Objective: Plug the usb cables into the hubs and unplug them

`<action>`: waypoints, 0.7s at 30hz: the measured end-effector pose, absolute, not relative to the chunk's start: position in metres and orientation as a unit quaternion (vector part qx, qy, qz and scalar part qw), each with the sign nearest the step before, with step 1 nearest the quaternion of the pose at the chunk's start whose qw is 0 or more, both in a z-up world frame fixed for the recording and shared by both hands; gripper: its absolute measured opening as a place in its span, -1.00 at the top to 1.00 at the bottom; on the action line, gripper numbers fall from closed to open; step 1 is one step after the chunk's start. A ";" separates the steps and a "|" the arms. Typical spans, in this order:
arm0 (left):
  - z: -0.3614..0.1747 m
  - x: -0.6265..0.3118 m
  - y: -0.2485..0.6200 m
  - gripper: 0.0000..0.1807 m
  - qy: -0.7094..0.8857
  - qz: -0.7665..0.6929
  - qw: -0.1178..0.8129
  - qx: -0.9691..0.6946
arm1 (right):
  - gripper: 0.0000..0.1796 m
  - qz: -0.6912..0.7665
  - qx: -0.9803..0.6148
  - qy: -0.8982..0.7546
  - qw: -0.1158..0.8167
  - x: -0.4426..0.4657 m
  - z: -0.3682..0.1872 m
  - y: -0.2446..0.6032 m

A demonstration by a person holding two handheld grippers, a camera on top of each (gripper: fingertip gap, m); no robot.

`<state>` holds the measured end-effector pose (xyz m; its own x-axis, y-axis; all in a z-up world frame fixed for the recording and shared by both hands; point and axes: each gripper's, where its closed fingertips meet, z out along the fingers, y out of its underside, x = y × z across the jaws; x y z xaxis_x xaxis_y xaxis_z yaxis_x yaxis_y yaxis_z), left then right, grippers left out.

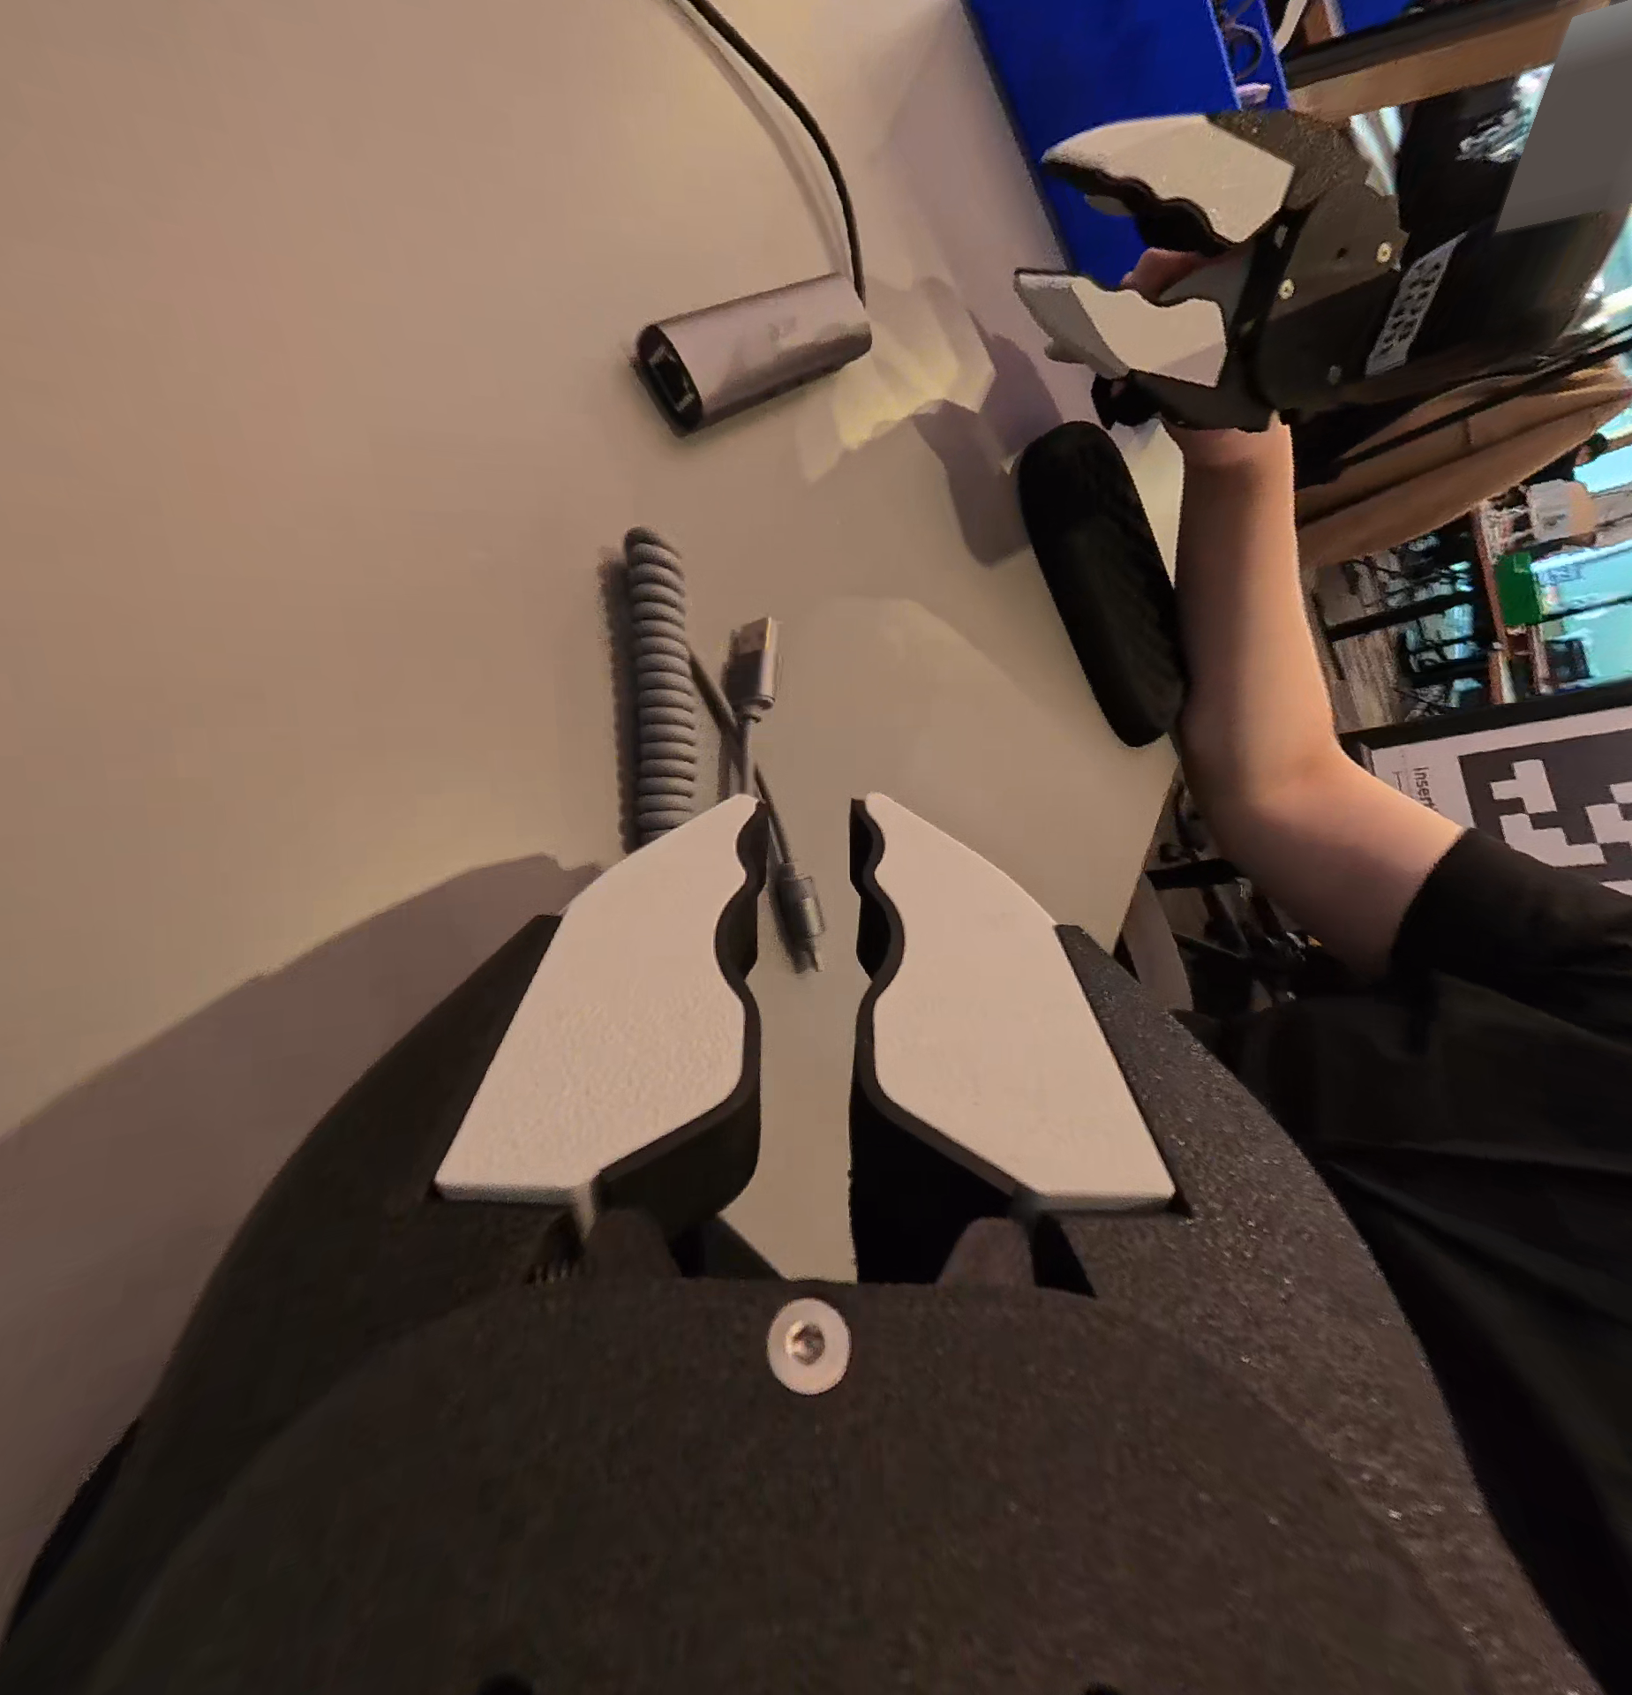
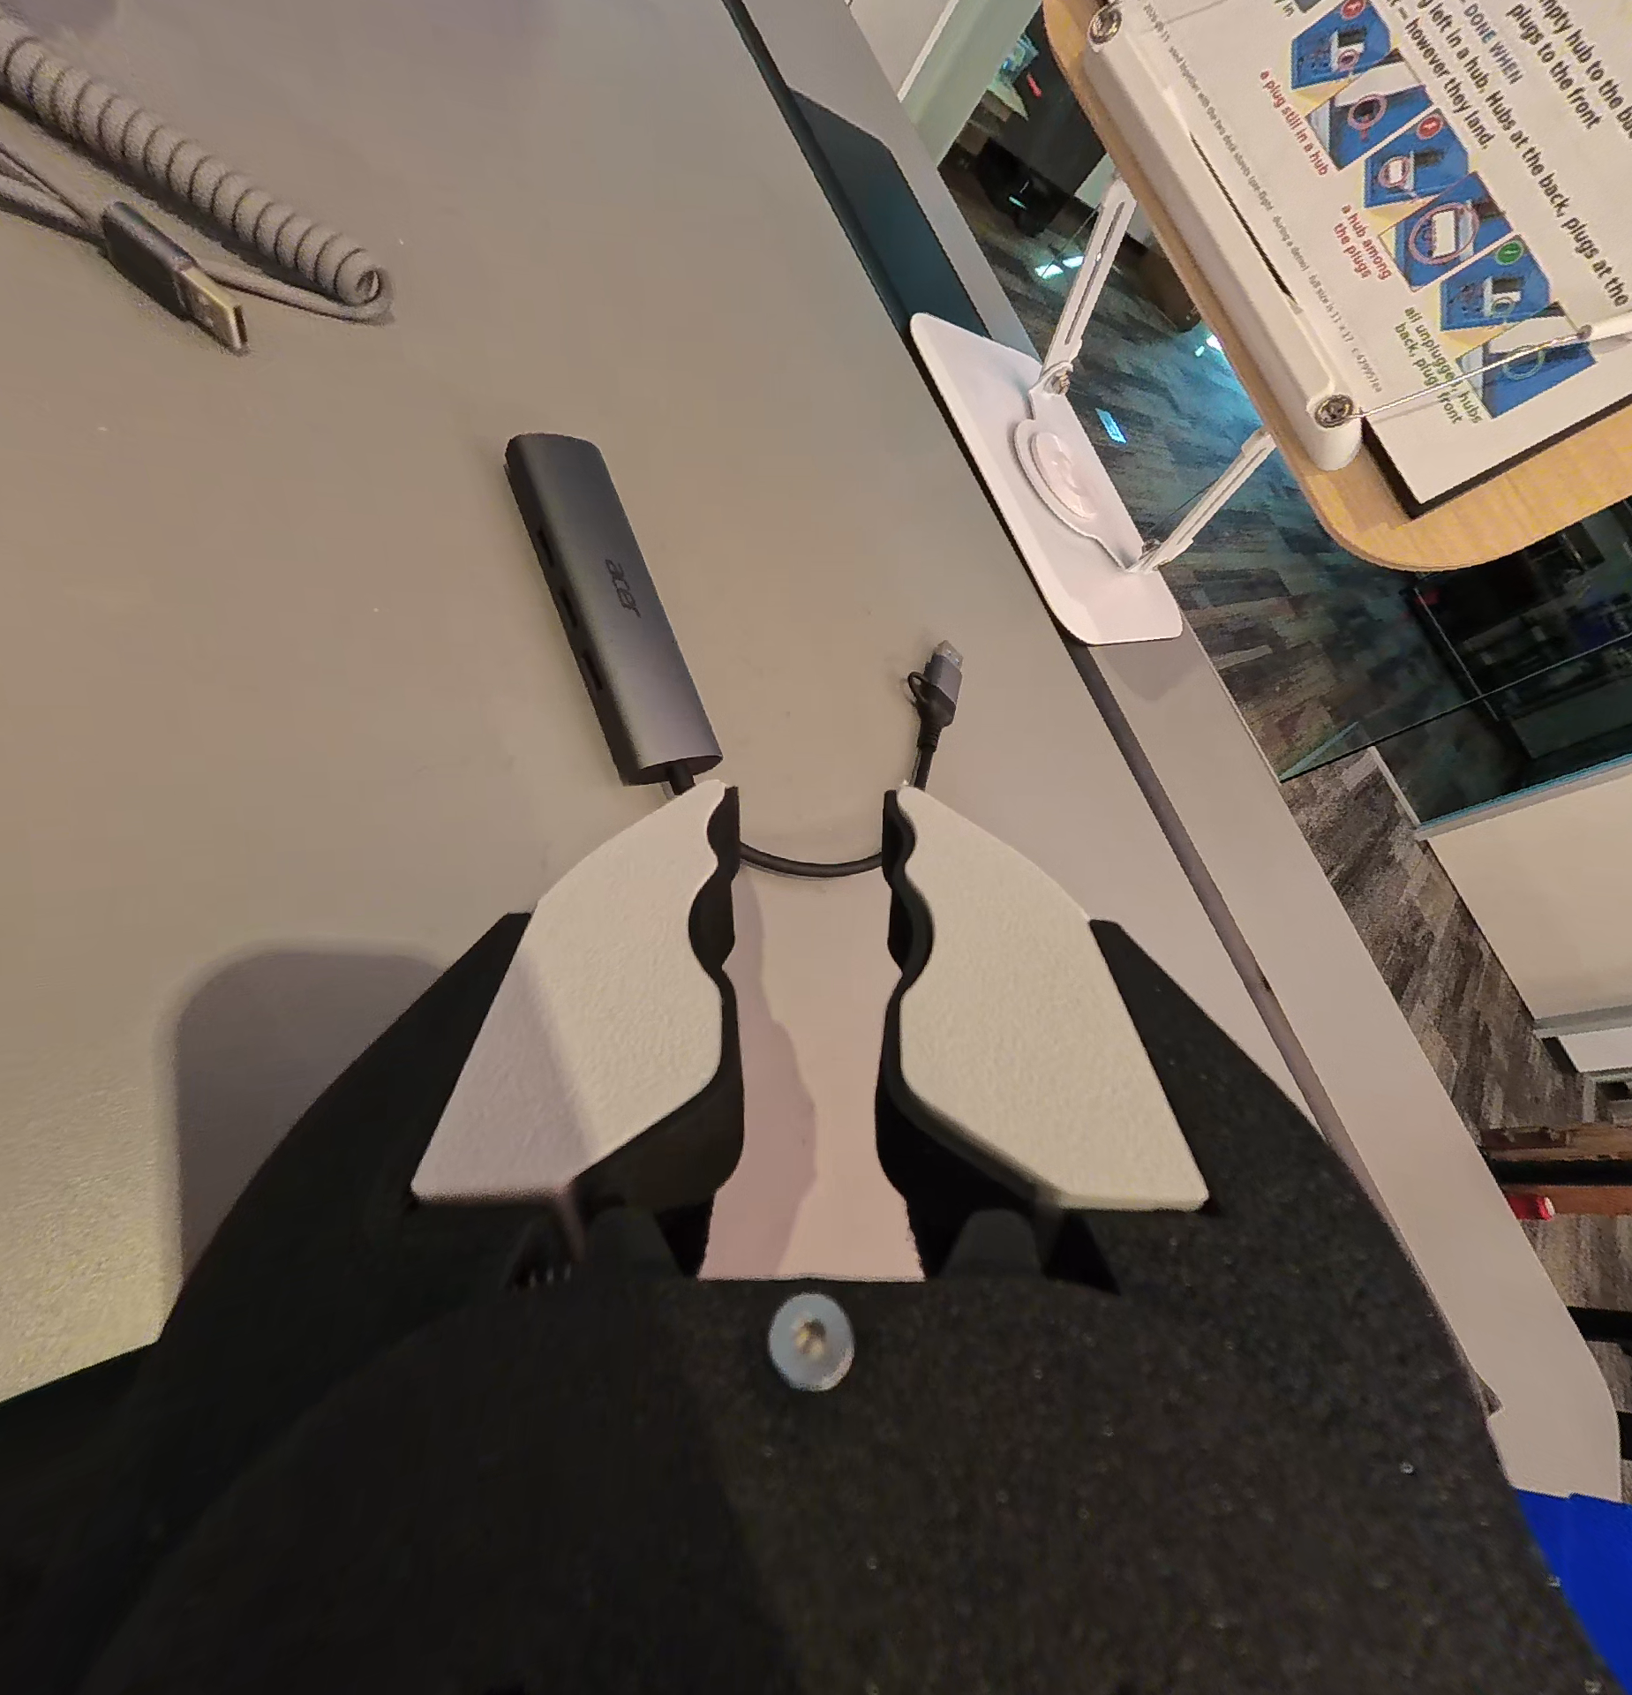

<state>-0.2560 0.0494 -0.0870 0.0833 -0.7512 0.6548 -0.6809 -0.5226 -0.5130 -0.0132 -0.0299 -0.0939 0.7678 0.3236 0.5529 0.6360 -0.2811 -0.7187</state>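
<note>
In the left wrist view my left gripper [image 1: 807,807] is open and empty, low over the white table [image 1: 335,459]. A small grey plug [image 1: 798,908] of the coiled grey cable [image 1: 656,688] lies between its fingers. The cable's USB-A plug [image 1: 752,656] lies just ahead. A silver hub [image 1: 757,353] sits farther on. My right gripper [image 1: 1037,225] hovers open at the upper right. In the right wrist view my right gripper [image 2: 810,798] is open and empty above a dark grey hub [image 2: 610,605]. The hub's short black lead [image 2: 812,862] loops between the fingertips to its plug [image 2: 945,674].
A black wrist rest [image 1: 1101,587] lies near the table edge. A blue bin [image 1: 1114,92] stands behind. A white stand base [image 2: 1041,486] holds an instruction sheet [image 2: 1435,229] at the table's right edge. The coiled cable [image 2: 179,183] and its USB-A plug [image 2: 175,275] lie at the upper left. Spacing between my two grippers at the tips: around 25 centimeters.
</note>
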 end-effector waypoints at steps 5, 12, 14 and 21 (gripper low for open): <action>-0.075 -0.253 0.050 0.91 0.537 -0.431 0.126 -0.714 | 0.68 -0.155 -0.785 -0.311 0.513 -0.015 -0.094 -0.030; -0.135 -0.218 0.021 0.73 0.662 -0.243 0.197 -0.681 | 0.68 -0.160 -0.787 -0.320 0.503 -0.016 -0.099 -0.032; -0.147 -0.215 0.016 0.76 0.679 -0.215 0.183 -0.677 | 0.68 -0.159 -0.788 -0.318 0.502 -0.014 -0.100 -0.033; -0.161 -0.212 0.019 0.89 0.682 -0.180 0.183 -0.685 | 0.68 -0.159 -0.785 -0.317 0.508 -0.014 -0.097 -0.033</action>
<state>-0.2122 0.0187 -0.1608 0.0044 -1.0000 -0.0025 -0.8680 -0.0026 -0.4966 -0.0143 -0.0330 -0.0966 0.7481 0.3362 0.5721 0.6597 -0.2836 -0.6960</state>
